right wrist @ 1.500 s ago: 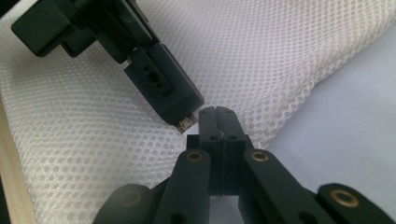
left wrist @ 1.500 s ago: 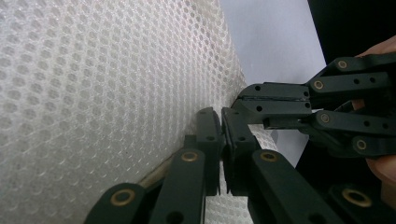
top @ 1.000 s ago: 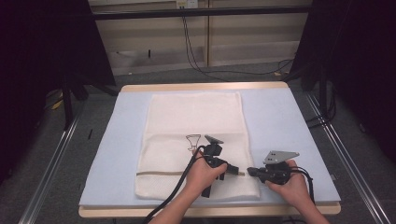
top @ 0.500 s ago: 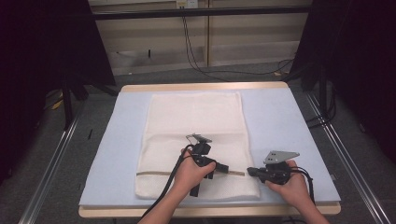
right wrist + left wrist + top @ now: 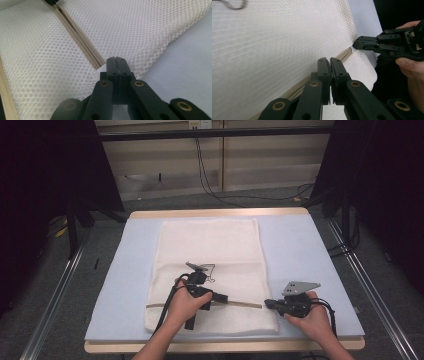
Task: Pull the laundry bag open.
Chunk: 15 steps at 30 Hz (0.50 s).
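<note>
We grip the white mesh zippered bag (image 5: 210, 270) by its beige zipper (image 5: 82, 40): left tool (image 5: 222, 298) clamped mid-zipper, right tool (image 5: 117, 61) pinching its end.

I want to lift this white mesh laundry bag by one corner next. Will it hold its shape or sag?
The mesh bag will probably sag: it lies flat and limp on the table, following the surface. Its open netting looks thin, so it is likely very light. The zipper strip may be a little stiffer than the mesh, though it should still bend.
</note>
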Each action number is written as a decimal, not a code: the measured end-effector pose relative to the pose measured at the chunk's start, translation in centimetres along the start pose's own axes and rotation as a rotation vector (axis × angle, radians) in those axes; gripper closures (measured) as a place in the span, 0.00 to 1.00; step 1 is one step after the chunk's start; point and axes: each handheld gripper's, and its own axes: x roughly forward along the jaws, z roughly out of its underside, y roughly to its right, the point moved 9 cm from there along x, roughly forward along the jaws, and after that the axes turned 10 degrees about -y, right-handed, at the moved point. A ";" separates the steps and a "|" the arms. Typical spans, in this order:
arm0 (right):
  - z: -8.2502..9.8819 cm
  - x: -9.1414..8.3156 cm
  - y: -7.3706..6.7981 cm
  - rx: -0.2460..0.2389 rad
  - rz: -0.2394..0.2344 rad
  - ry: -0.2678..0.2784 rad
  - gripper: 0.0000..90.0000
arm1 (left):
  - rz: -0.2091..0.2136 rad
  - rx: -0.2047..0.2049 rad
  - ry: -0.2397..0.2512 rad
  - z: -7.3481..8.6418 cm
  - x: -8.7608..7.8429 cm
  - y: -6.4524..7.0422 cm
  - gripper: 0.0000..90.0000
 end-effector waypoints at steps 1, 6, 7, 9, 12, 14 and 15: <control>0.0 0.0 0.0 0.003 -0.004 0.003 1.00 | -0.005 -0.011 0.006 0.2 -0.5 -0.3 0.97; 0.0 0.0 0.0 0.026 -0.013 -0.001 1.00 | -0.009 -0.013 0.017 1.1 -3.3 -2.2 0.97; 0.0 0.0 0.0 0.026 -0.013 0.000 1.00 | 0.002 -0.030 0.021 1.3 -3.9 -2.5 0.97; 0.1 0.0 0.0 0.025 -0.013 0.004 1.00 | -0.023 -0.032 0.031 1.9 -5.4 -3.8 0.97; 0.1 0.0 0.0 0.023 -0.011 0.005 1.00 | -0.016 -0.063 0.045 2.7 -7.3 -5.1 0.97; 0.0 0.0 0.0 0.021 -0.008 0.002 1.00 | -0.014 -0.072 0.059 3.1 -8.2 -5.8 0.97; 0.0 0.0 0.0 0.022 -0.006 0.004 1.00 | -0.011 -0.079 0.068 3.3 -8.7 -6.1 0.97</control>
